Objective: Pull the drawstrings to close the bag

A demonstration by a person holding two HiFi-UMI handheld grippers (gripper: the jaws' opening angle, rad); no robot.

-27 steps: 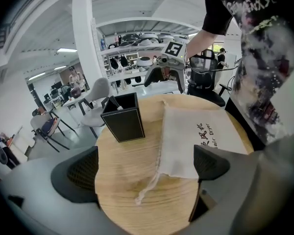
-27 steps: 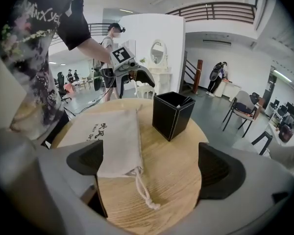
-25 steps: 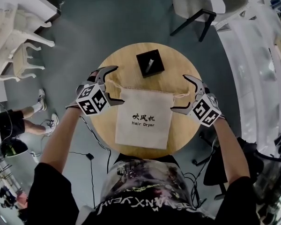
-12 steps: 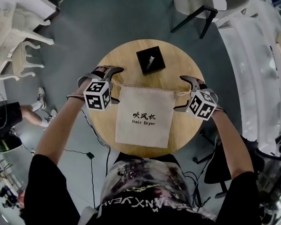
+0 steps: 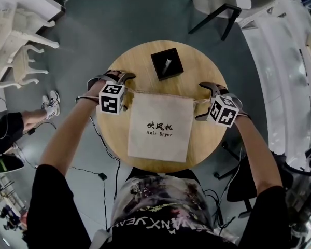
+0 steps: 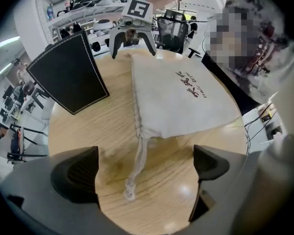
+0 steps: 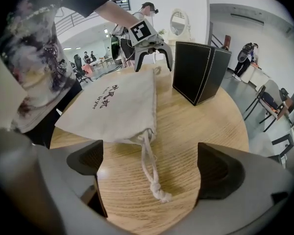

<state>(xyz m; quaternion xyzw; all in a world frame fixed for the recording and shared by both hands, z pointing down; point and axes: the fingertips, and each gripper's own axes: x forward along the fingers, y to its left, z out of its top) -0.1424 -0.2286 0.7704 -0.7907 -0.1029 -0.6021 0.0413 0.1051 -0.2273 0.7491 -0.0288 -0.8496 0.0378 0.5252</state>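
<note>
Bag (image 5: 160, 128) is laid flat mid-way on the round wooden table (image 5: 197, 66), mouth end toward the black box (image 5: 167, 64). Both arms are stretched forward and angled in a bit, so the left gripper (image 5: 127, 91) and right gripper (image 5: 201, 101) are pointed inward at the bag's top corners. Jaws on both are spread wide, nothing pinched. Left drawstring (image 6: 137, 165) is seen lying on the wood between the left jaws, and right drawstring (image 7: 151, 175) with its knot between the right ones, neither touched.
</note>
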